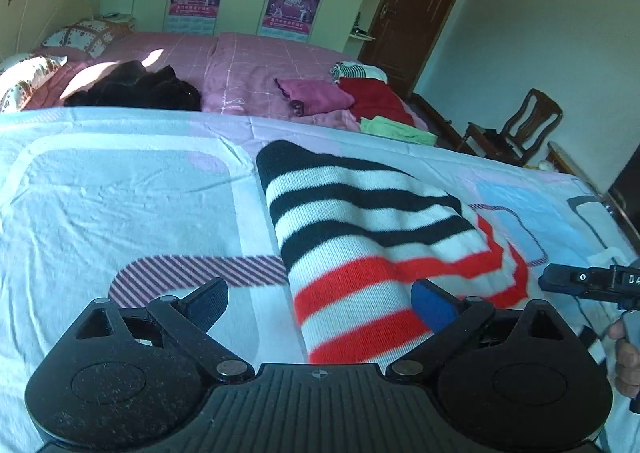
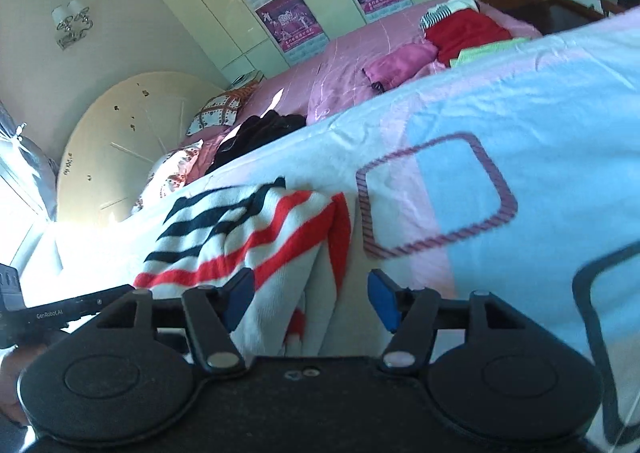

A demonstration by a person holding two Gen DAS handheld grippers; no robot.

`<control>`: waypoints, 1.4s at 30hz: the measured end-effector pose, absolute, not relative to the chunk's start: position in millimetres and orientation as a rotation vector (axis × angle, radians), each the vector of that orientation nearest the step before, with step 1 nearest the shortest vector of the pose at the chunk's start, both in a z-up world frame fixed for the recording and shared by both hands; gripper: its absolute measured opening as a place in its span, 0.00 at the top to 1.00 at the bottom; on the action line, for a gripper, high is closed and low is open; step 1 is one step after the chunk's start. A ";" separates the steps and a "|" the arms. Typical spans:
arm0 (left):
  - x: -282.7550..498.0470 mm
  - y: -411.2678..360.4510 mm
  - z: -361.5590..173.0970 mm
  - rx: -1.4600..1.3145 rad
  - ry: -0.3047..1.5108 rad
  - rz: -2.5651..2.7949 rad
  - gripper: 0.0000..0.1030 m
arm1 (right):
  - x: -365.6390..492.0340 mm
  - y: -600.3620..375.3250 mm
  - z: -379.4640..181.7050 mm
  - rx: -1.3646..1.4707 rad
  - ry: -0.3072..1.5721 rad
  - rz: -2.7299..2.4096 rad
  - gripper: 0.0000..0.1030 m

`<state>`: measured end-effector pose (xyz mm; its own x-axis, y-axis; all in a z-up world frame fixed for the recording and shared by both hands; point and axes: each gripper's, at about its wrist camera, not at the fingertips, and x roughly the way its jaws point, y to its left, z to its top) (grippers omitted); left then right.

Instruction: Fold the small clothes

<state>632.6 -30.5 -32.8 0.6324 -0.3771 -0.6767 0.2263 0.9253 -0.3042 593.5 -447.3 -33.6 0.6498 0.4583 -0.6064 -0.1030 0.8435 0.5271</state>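
Observation:
A small knitted garment with black, white and red stripes lies partly folded on the pale patterned sheet. My left gripper is open, its fingers spread wide over the garment's near red-striped end, not closed on it. In the right wrist view the same garment lies ahead and left, and my right gripper is open with its fingers on either side of the garment's near edge. The right gripper also shows at the right edge of the left wrist view.
Behind the sheet is a pink bedcover carrying a black garment, a magenta one, a red one and a green one. A wooden chair and a door stand at the right.

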 end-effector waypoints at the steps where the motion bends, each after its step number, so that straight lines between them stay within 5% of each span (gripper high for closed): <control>1: 626.5 -25.6 -34.2 -0.221 0.817 -0.362 0.05 | 587.8 -448.6 -36.8 0.507 0.824 0.348 0.40; 6: 613.0 -15.4 -52.3 -0.299 0.851 -0.377 0.05 | 569.8 -439.5 -45.7 0.610 0.854 0.465 0.38; 13: 605.0 -11.8 -58.5 -0.316 0.864 -0.371 0.05 | 554.1 -419.1 -45.8 0.360 0.852 0.363 0.45; 16: 598.2 -5.8 -48.6 -0.297 0.846 -0.385 0.05 | 544.6 -438.2 -29.7 0.552 0.813 0.408 0.59; 19: 591.8 -6.4 -50.0 -0.296 0.857 -0.431 0.05 | 545.1 -436.8 -29.6 0.487 0.834 0.405 0.59; 26: 590.7 -4.3 -53.1 -0.333 0.859 -0.439 0.05 | 548.8 -455.5 -50.5 0.675 0.843 0.443 0.50; 29: 602.8 -3.0 -56.7 -0.397 0.874 -0.476 0.05 | 563.9 -464.5 -55.5 0.782 0.824 0.452 0.34; 33: 619.4 -3.5 -80.3 -0.583 0.972 -0.597 0.20 | 586.3 -458.6 -66.7 0.728 0.909 0.427 0.32; 42: 635.5 -11.0 -93.1 -0.681 1.012 -0.673 0.20 | 603.6 -451.5 -74.0 0.747 0.957 0.541 0.29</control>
